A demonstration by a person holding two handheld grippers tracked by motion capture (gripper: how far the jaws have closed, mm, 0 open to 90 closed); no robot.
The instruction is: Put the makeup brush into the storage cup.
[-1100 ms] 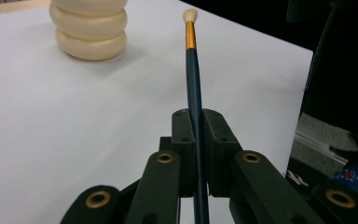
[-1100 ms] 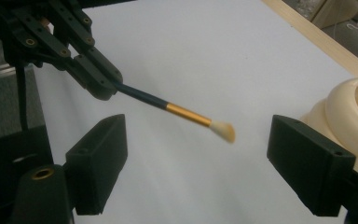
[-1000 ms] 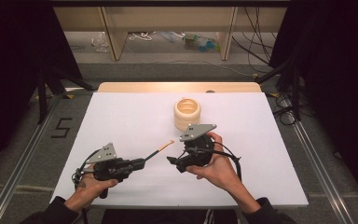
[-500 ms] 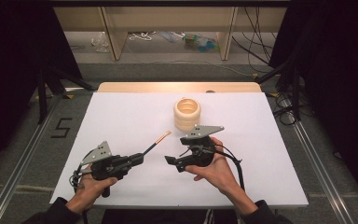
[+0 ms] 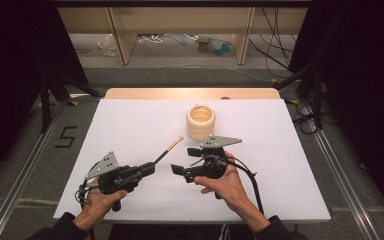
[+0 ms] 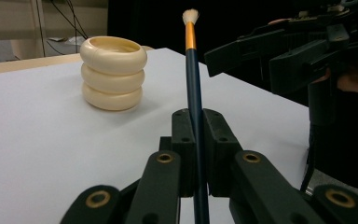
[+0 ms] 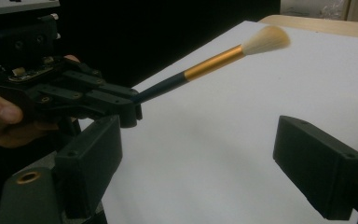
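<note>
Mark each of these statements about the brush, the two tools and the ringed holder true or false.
1. The left tool is shut on the brush. True.
2. The right tool also clamps the brush. False: its jaws stand wide apart with nothing between them.
3. The brush's bristle tip points toward the far side of the table. True.
4. The cream ringed holder lies on its side. False: it stands upright, opening upward.
5. The brush tip rests inside the holder. False: it is apart from it, in the air.
</note>
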